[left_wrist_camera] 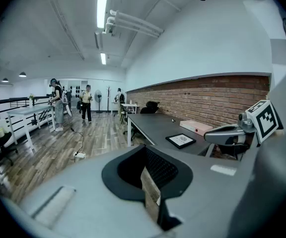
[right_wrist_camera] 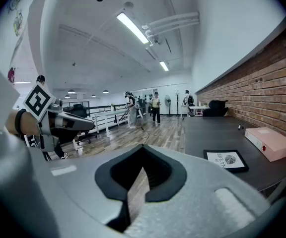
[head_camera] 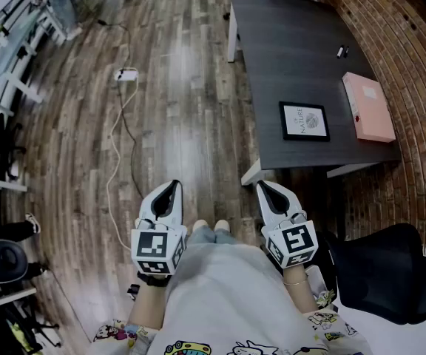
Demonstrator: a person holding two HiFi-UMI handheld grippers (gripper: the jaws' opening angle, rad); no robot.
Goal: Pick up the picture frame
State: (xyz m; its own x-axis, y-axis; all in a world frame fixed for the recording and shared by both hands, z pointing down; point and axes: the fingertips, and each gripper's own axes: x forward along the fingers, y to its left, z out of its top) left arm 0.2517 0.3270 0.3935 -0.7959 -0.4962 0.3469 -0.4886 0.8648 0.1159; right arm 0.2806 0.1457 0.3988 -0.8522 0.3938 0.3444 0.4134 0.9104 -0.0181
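The picture frame [head_camera: 304,120] lies flat at the near end of the tabletop [head_camera: 287,43], left of a pink box [head_camera: 368,106] and well apart from both grippers. The left gripper [head_camera: 173,186] and right gripper [head_camera: 262,188] hang over the floor, fingers clenched on nothing. Arriving still clenched would likely shove the frame, and its low edge could slip from a shallow pinch.

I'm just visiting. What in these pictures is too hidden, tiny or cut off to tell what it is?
Small dark thing on the table, head view: too small to identify.
Picture frame: its smaller print is too tiny in every view.
Black chair, head view: base hidden under its seat.
Pink box: closed, so its contents are hidden in all views.
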